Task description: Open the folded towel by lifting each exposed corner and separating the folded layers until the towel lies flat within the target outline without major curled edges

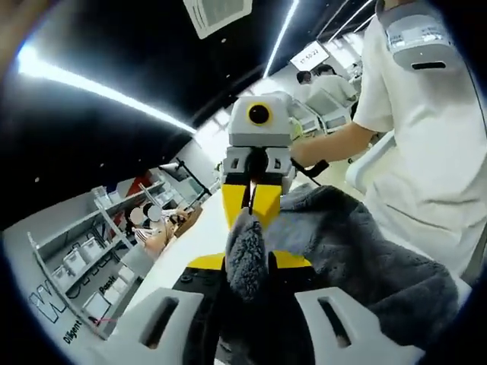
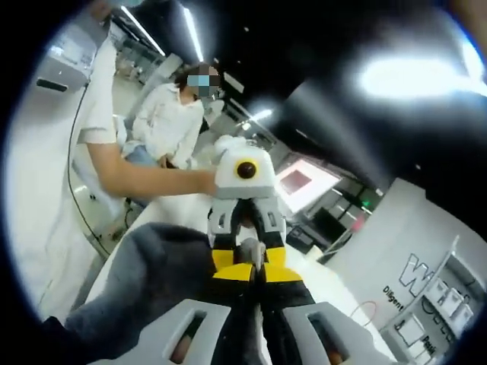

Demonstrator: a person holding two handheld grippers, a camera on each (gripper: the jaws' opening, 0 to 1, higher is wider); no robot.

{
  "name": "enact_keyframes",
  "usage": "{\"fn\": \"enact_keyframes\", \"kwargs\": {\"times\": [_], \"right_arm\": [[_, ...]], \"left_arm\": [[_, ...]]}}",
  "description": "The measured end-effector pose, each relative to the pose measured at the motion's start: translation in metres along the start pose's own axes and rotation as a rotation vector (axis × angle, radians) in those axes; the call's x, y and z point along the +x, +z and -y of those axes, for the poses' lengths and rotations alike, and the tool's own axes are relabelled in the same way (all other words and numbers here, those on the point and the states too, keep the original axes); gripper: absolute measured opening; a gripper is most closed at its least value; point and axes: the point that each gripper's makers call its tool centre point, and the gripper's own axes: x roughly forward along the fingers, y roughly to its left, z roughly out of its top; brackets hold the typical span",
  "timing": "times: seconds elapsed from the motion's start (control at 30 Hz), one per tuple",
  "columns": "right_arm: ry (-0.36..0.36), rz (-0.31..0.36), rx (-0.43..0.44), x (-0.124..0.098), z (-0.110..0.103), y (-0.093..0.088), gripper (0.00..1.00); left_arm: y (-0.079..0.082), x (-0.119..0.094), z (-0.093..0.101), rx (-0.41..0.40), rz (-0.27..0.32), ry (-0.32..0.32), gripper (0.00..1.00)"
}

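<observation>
Grey towel clamped in both facing grippers' fingers, left and right

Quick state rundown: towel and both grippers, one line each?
towel: grey, lifted off the table, bunched, stretched between the two grippers, not flat.
left gripper: shut on towel, edge pinched between its yellow-tipped jaws.
right gripper: shut on towel, a fold held between its jaws.
table: white, bare where it shows beneath the towel.
</observation>
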Motion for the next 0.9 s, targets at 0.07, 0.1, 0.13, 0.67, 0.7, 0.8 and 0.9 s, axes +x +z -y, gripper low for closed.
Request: {"fn": "enact_keyframes", "kwargs": {"times": [0.07,0.1,0.13,0.67,0.7,0.8,0.9], "right_arm": [[-0.002,-0.01,0.015,-0.001,0.002,-0.003,0.0],[-0.02,-0.029,0.039,-0.002,0.004,-0.008,0.0],[-0.013,-0.03,0.028,-0.002,0.002,-0.011,0.0],[0.061,0.0,-0.083,0.004,-0.024,-0.008,0.0],[0.055,0.002,-0.097,0.003,-0.025,-0.007,0.0],[0.037,-0.042,-0.132,0.0,-0.023,-0.014,0.0],[0.039,-0.079,-0.165,0.0,-0.026,-0.019,0.0]], "left_arm": [[-0.002,-0.004,0.002,-0.085,0.019,-0.002,0.29],[-0.001,-0.006,0.0,-0.123,0.04,0.008,0.3],[0.004,-0.008,-0.005,-0.176,0.08,0.032,0.31],[-0.002,-0.031,-0.014,0.021,-0.04,0.164,0.34],[0.0,-0.032,-0.013,0.004,-0.03,0.152,0.32],[0.001,-0.03,-0.011,0.006,-0.027,0.125,0.34],[0.006,-0.03,-0.006,0.001,-0.003,0.092,0.31]]}}
